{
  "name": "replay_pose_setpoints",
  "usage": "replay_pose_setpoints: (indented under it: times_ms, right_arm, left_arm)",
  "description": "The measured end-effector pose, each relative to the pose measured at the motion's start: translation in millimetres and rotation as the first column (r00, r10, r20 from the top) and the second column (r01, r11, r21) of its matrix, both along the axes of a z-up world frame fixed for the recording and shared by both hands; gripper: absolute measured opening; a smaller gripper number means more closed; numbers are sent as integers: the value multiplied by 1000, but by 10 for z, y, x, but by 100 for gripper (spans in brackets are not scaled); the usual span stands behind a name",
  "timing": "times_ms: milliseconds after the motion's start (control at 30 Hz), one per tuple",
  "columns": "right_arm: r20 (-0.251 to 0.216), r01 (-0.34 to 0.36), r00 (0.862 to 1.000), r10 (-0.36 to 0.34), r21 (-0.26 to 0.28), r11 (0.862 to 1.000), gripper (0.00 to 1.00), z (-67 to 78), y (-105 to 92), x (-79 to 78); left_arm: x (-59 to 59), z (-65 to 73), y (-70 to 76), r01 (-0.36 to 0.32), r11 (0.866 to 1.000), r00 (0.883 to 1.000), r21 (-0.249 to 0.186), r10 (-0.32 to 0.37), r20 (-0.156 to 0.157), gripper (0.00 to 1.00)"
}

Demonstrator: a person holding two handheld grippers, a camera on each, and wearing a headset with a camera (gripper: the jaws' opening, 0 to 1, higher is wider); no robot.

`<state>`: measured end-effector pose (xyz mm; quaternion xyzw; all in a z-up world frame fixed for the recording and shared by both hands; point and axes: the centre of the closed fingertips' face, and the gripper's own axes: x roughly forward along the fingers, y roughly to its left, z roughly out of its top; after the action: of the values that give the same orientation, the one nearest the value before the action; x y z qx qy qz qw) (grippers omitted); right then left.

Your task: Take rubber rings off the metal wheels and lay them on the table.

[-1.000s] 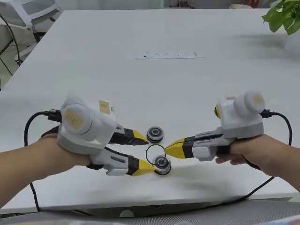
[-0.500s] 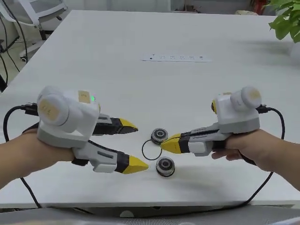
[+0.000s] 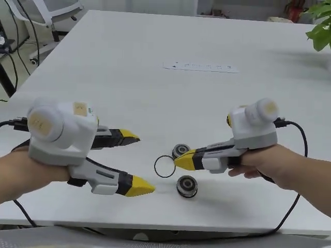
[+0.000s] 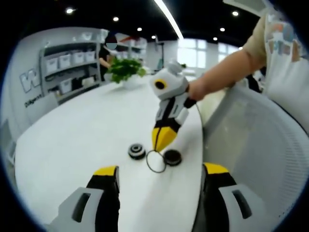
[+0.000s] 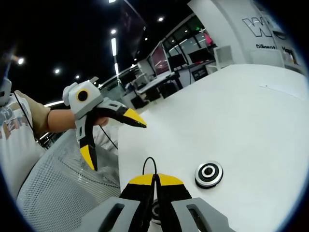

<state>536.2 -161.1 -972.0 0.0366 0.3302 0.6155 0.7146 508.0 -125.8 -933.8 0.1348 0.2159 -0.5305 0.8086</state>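
The left gripper [image 3: 133, 162] hovers over the near-left part of the worktop [image 3: 155, 77]. Its fingers [image 3: 135, 186] are spread wide with nothing between them, and they point towards the parts. Just right of their tips is the ring [image 3: 154, 166], a thin black loop pinched at its right edge. It hangs low over the worktop; whether it touches I cannot tell.

Right of the ring sit two wheels, apart from each other. The far wheel [image 3: 180, 150] is just behind the right fingers and the near wheel [image 3: 186, 186] just in front of them. The right gripper [image 3: 178, 161] comes in from the right with its fingers pressed together on the ring.

The ring looks light, thin and floppy, more likely to stretch and cling than to slip. A pinch on one strand at the rim seems the right hold, and it should fall flat once released. The wheels look stiff, dense and apt to roll or skid. Each probably wants clamping across its metal faces while the rubber is peeled from the rim.
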Motion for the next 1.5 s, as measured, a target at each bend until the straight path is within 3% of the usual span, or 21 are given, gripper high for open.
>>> replay_pose_setpoints:
  times_ms: [633,1200,1500]
  right_arm:
    - [-28,16,999,-18,-82,997,0,-259,73,21]
    - [20,24,1000,-21,-145,989,0,-402,43,114]
    - [33,21,999,-17,-136,990,9,-364,25,124]
  left_arm:
    - [30,-57,140,-56,998,998,-15,55,-21,85]
    - [21,-74,157,-66,998,998,-11,65,-27,87]
    - [23,-65,131,-54,999,998,1,54,-26,87]
